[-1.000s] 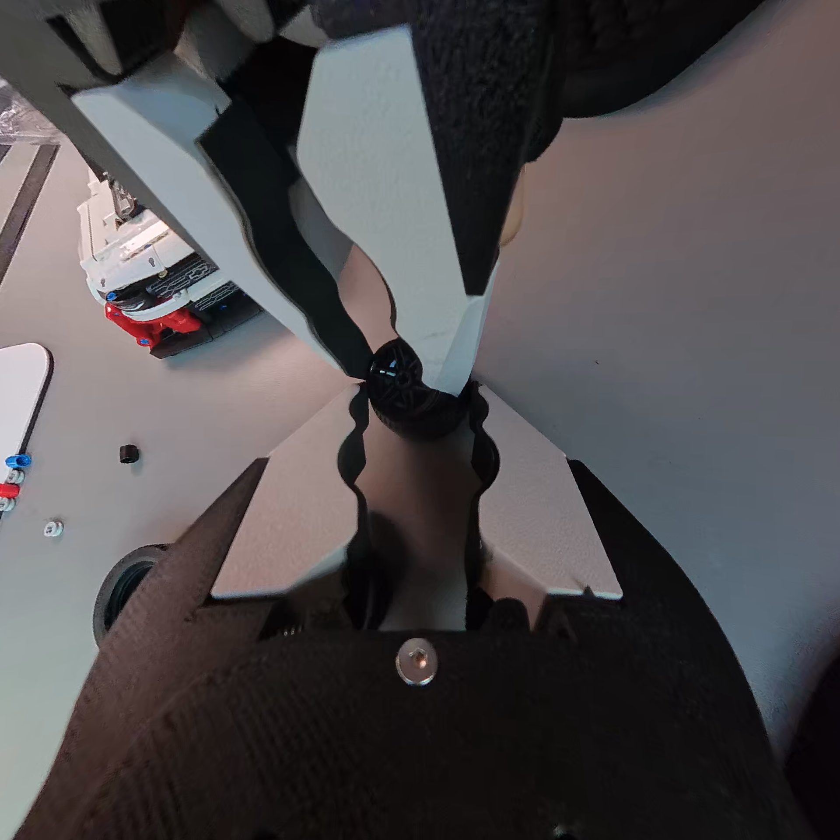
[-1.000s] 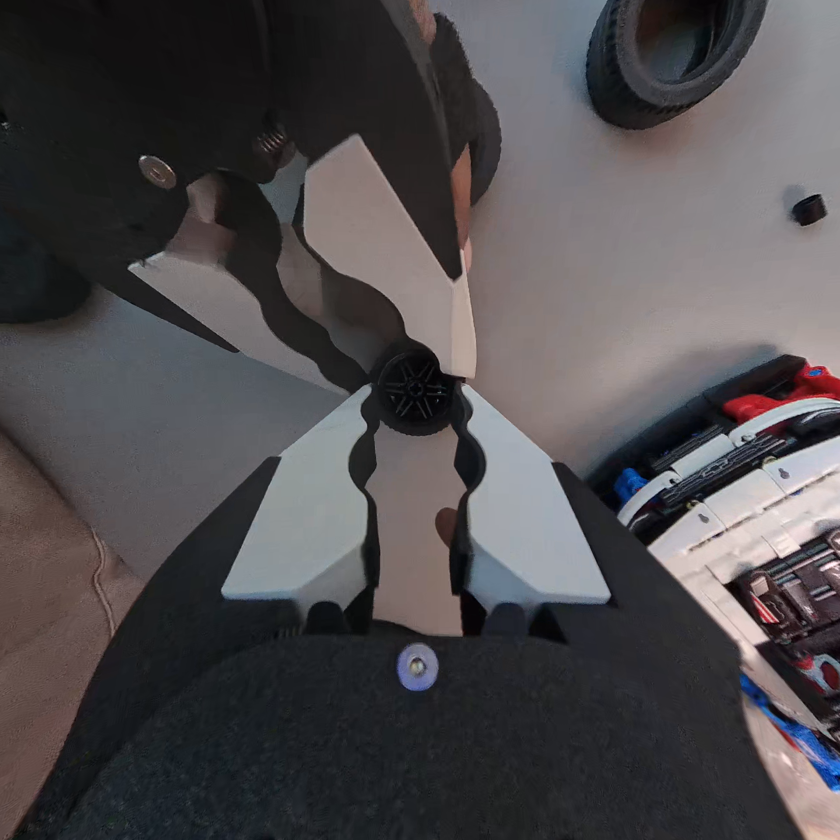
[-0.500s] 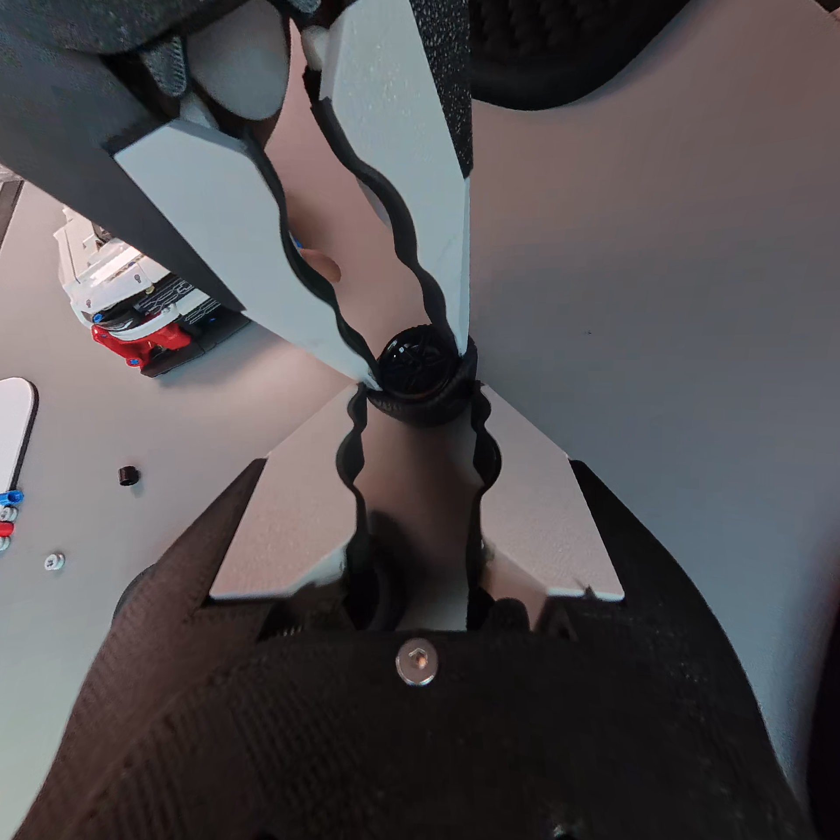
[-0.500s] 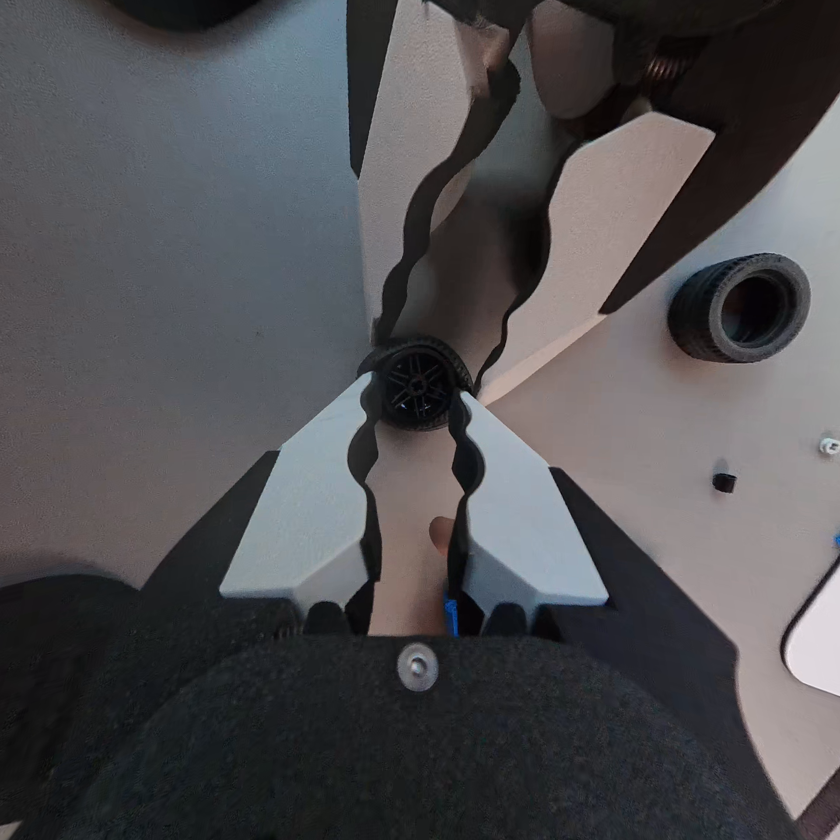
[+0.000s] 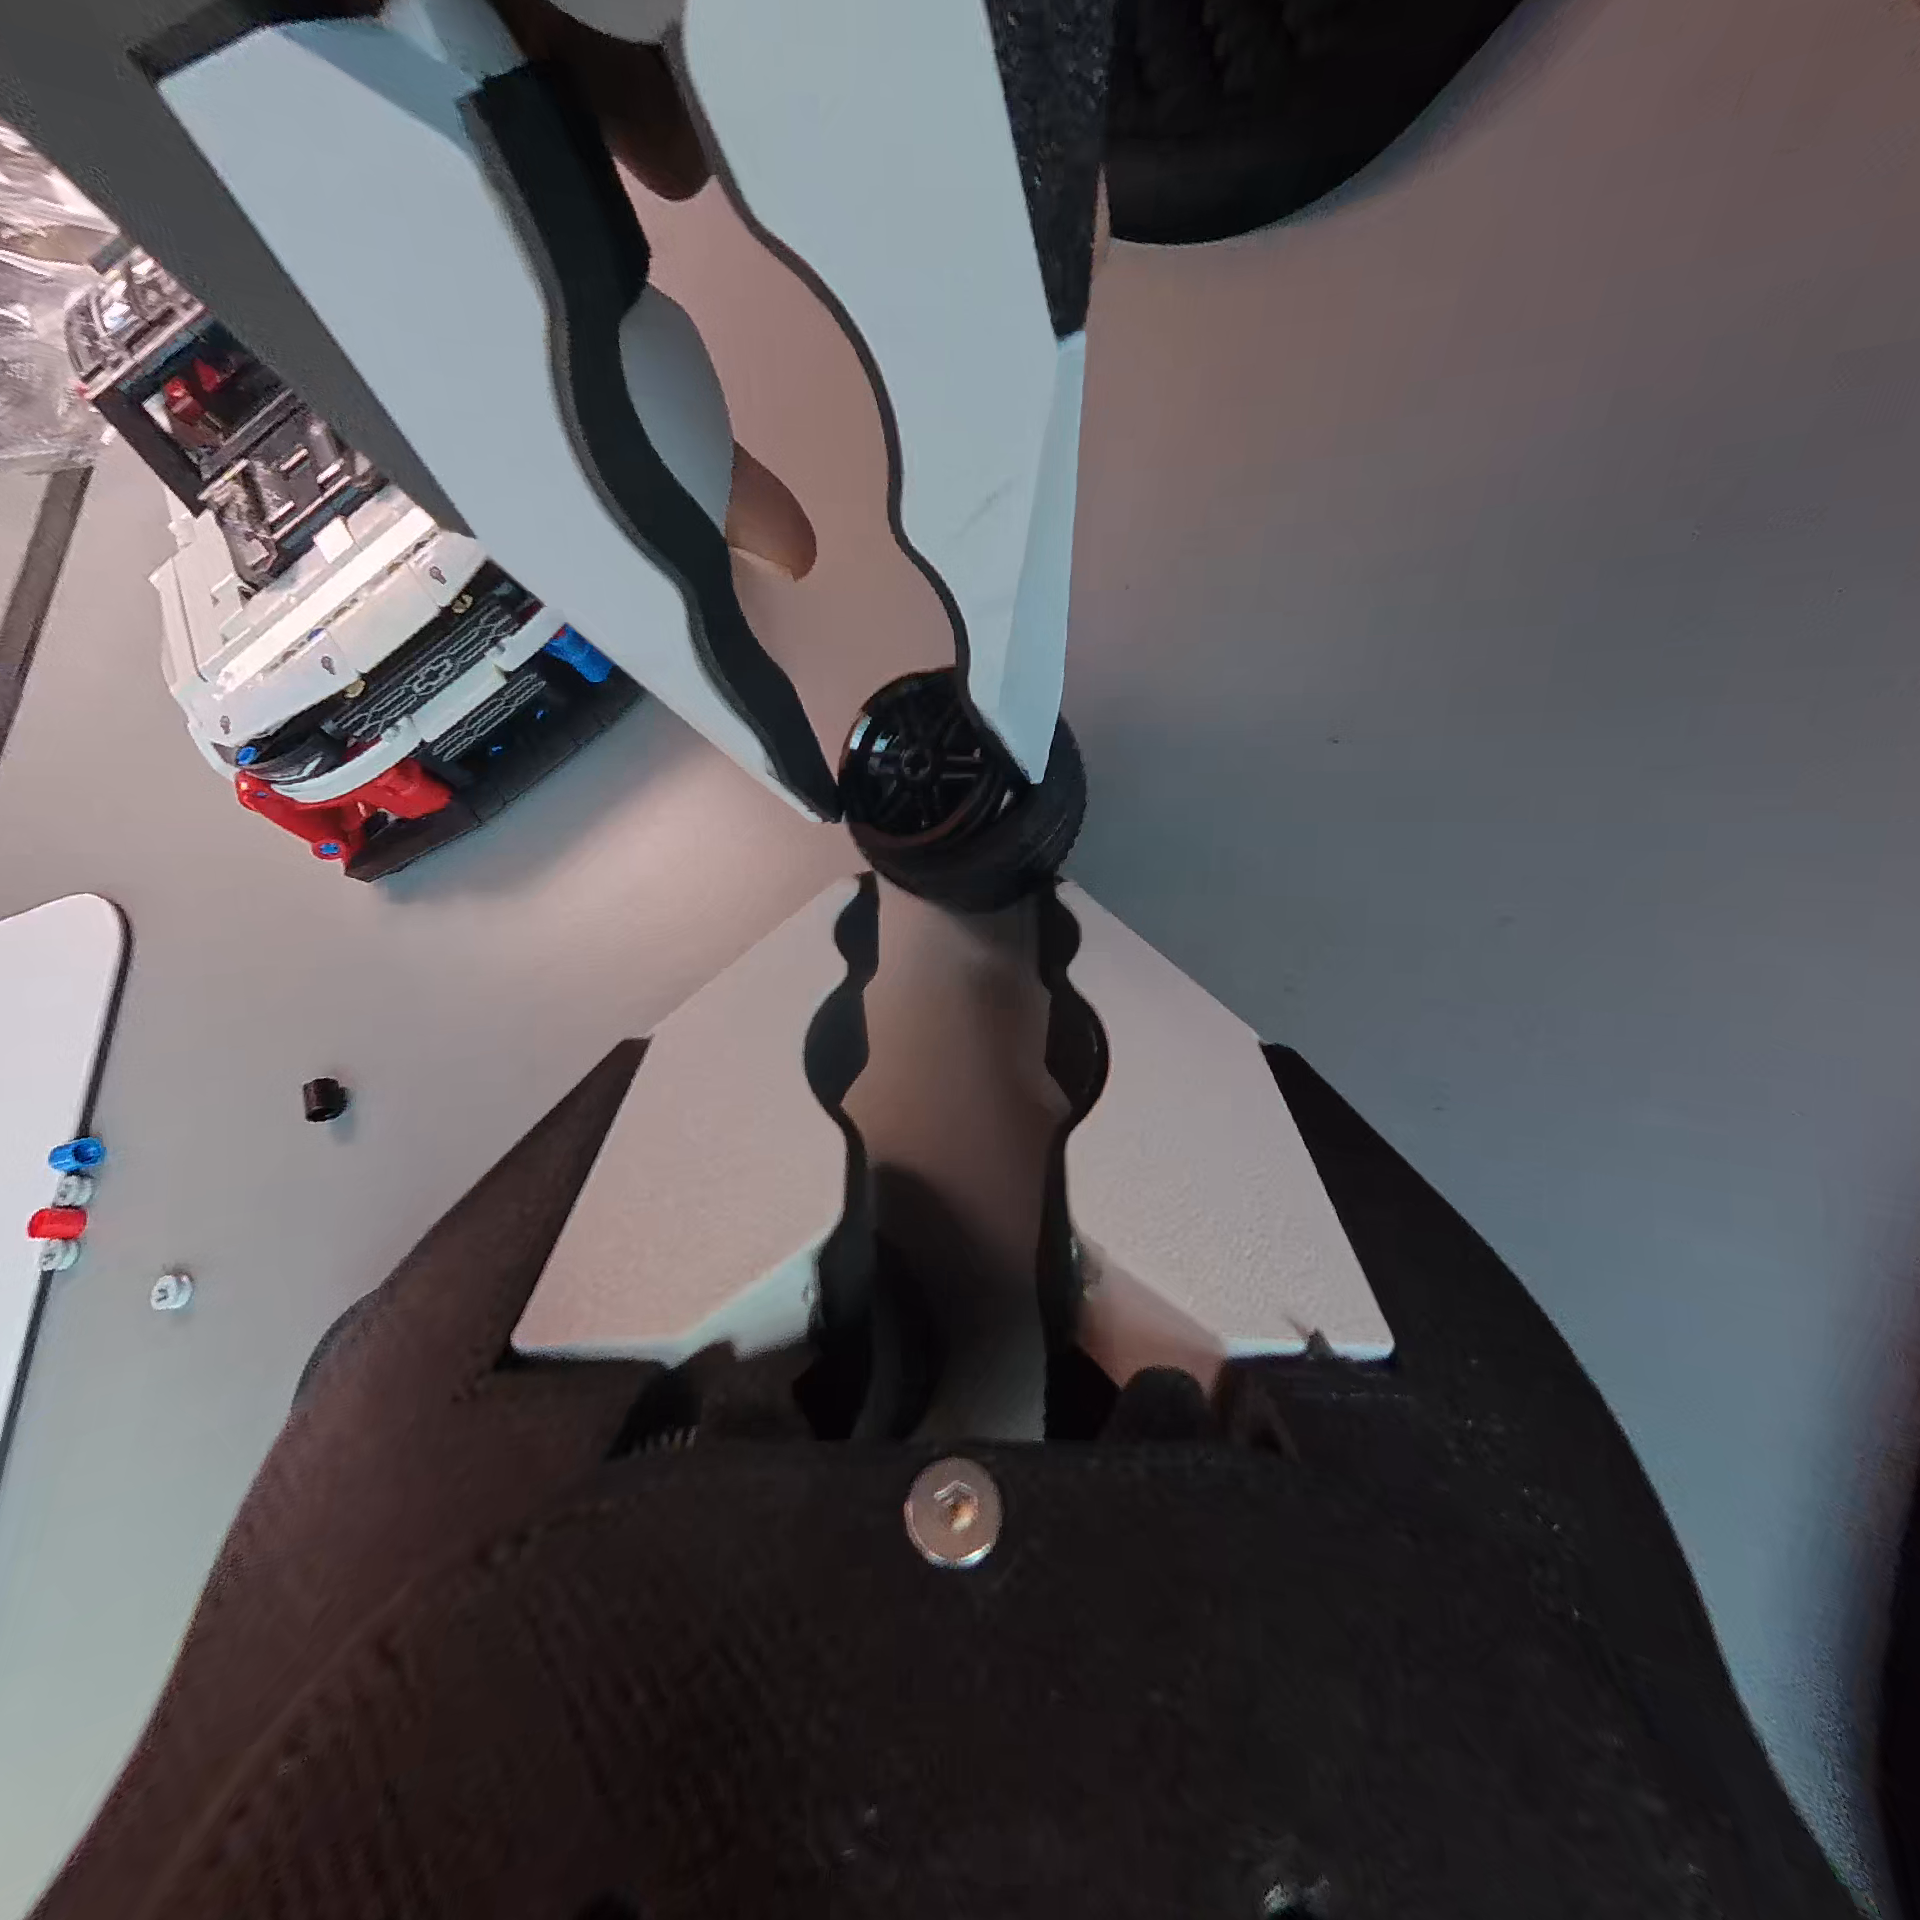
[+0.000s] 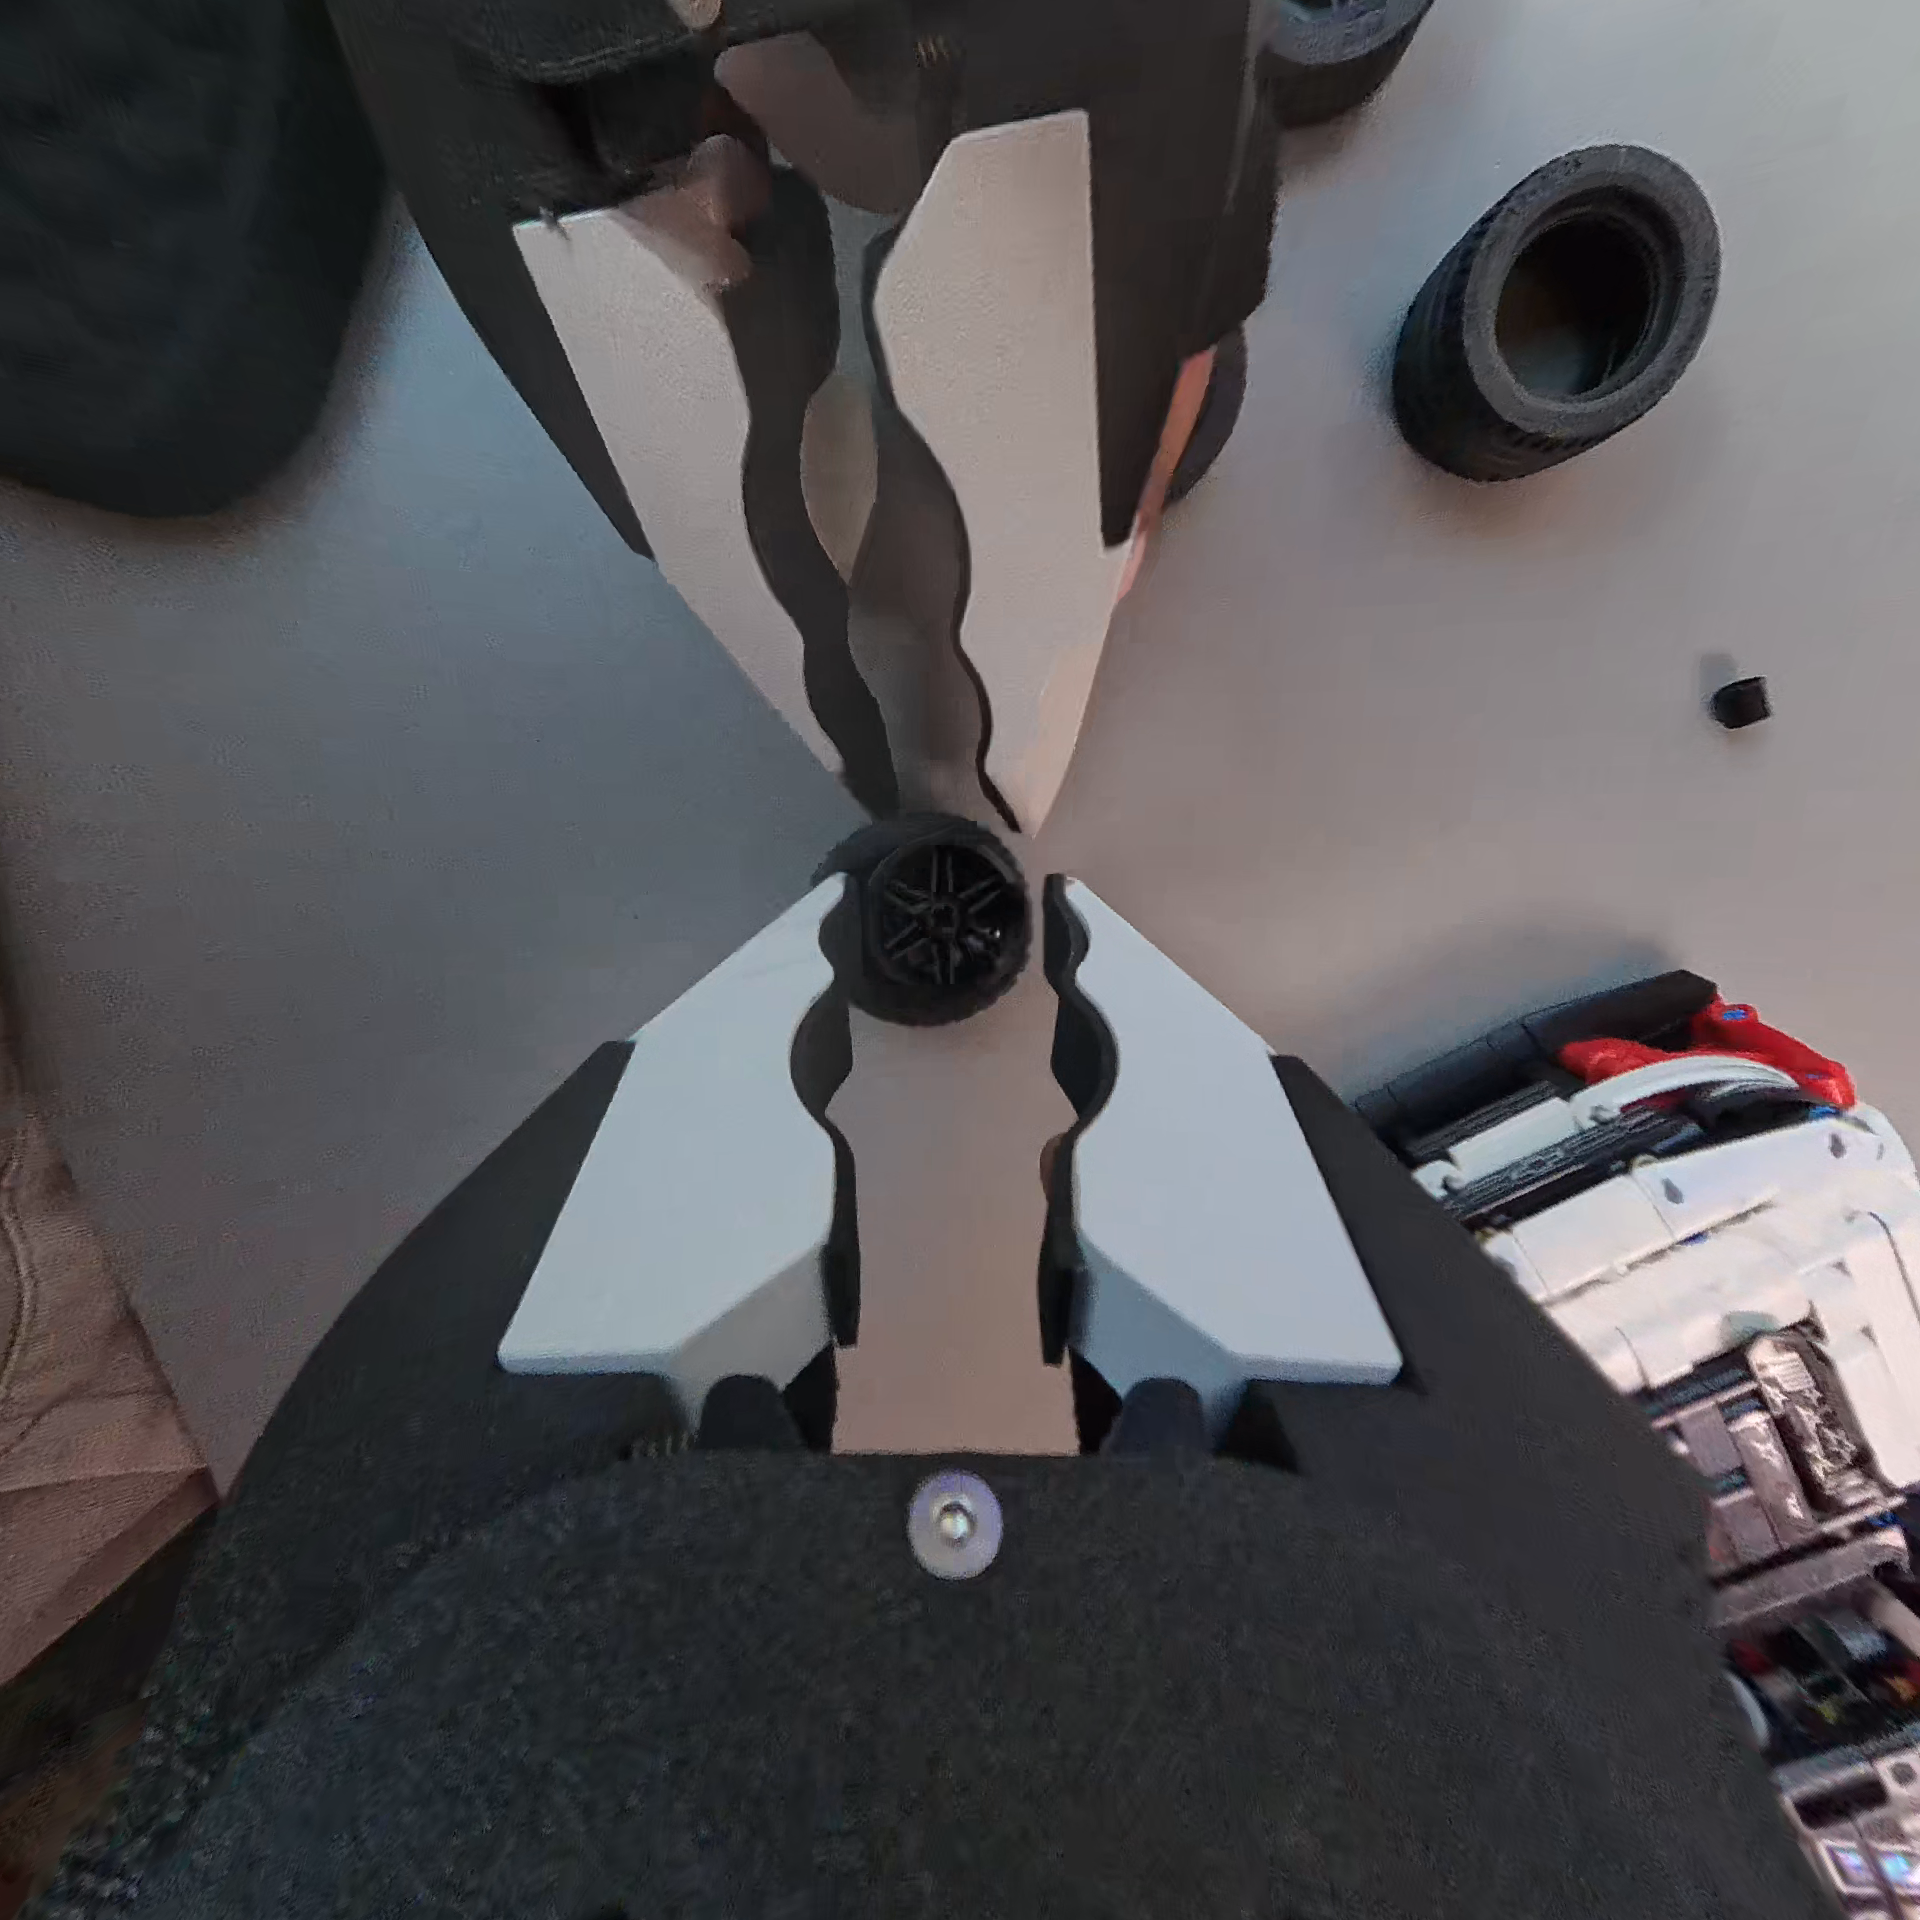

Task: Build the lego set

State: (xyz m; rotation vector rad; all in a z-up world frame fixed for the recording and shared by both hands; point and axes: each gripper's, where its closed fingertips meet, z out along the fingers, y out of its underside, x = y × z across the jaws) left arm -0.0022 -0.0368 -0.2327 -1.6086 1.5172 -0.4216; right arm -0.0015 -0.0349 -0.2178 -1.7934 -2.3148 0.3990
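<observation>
A small black wheel rim (image 5: 914, 764) sits partly inside a black rubber tyre (image 5: 997, 862), held in the air over the grey table. My left gripper (image 5: 956, 883) is shut on the tyre at its fingertips. My right gripper (image 6: 943, 883) is shut on the rim (image 6: 940, 925) and comes in from the top of the left wrist view (image 5: 930, 792). The two grippers meet tip to tip. The left gripper (image 6: 948, 814) shows at the top of the right wrist view. The white, black and red Lego car (image 5: 343, 644) stands on the table and also shows in the right wrist view (image 6: 1662, 1195).
A loose black tyre (image 6: 1558, 312) lies on the table, another (image 6: 1330, 52) at the top edge. A small black piece (image 5: 324, 1099) lies apart. A white tray (image 5: 52, 1039) holds blue (image 5: 75, 1153) and red (image 5: 57, 1223) pins. A dark cloth (image 6: 156, 260) lies top left. My two grippers' fingertips are within a few centimetres of each other. From either gripper's tips it is about 15 cm to the small black piece (image 5: 324, 1099). It is also in sight in the right wrist view (image 6: 1737, 696).
Both grippers have turned around the wheel while keeping hold of it. The right wrist view has swung so the car is back at its lower right. The car looks nearer in the left view.
</observation>
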